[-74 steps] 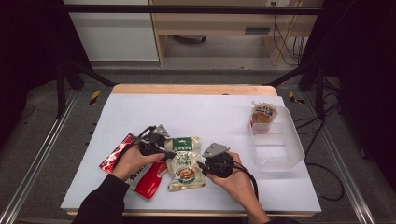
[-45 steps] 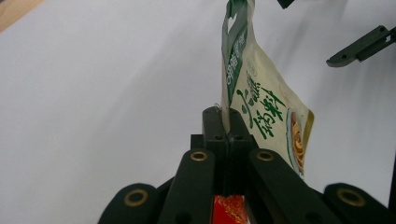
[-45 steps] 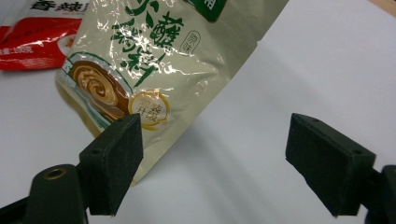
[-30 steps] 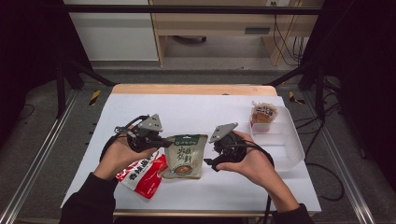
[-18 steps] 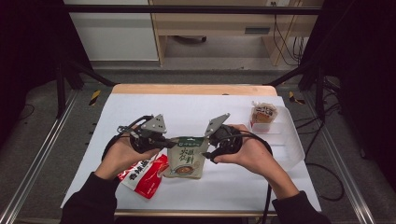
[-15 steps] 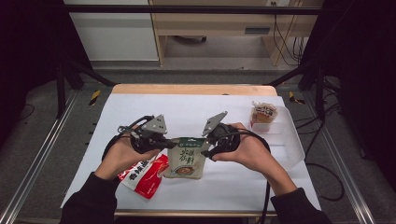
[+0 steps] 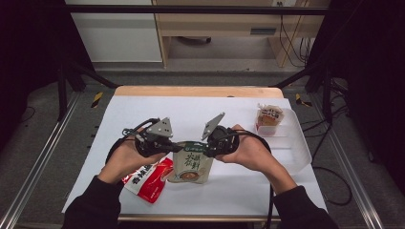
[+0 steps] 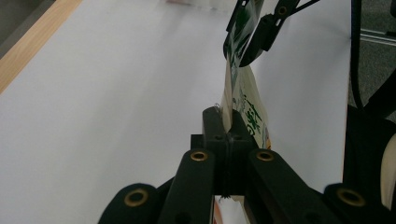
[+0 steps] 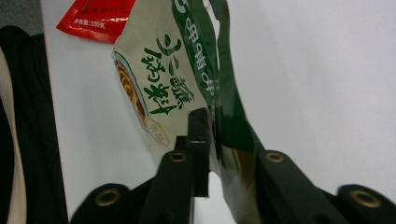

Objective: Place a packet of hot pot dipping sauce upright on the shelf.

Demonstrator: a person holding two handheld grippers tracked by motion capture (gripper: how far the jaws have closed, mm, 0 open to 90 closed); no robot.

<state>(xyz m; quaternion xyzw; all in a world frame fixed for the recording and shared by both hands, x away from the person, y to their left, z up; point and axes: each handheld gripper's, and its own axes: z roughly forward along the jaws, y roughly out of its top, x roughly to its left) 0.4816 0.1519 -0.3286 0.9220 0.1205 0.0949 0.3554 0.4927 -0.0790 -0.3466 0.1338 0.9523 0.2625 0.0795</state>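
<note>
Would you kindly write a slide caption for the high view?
Both grippers, left and right, pinch the top of a beige-and-green pouch above the white table.

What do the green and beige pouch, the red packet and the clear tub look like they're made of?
Green and beige printed pouch: probably thin plastic film, slightly glossy; it creases and bends where it is gripped. Red flat packet: likely the same kind of film, shinier, with light glinting off it. Clear rectangular tub: seemingly rigid see-through plastic, since the white table shows through its walls.

Lying open across the bench toward eleven o'clock; crowding the three o'clock side, a clear tub; red packet blocking seven o'clock.
</note>
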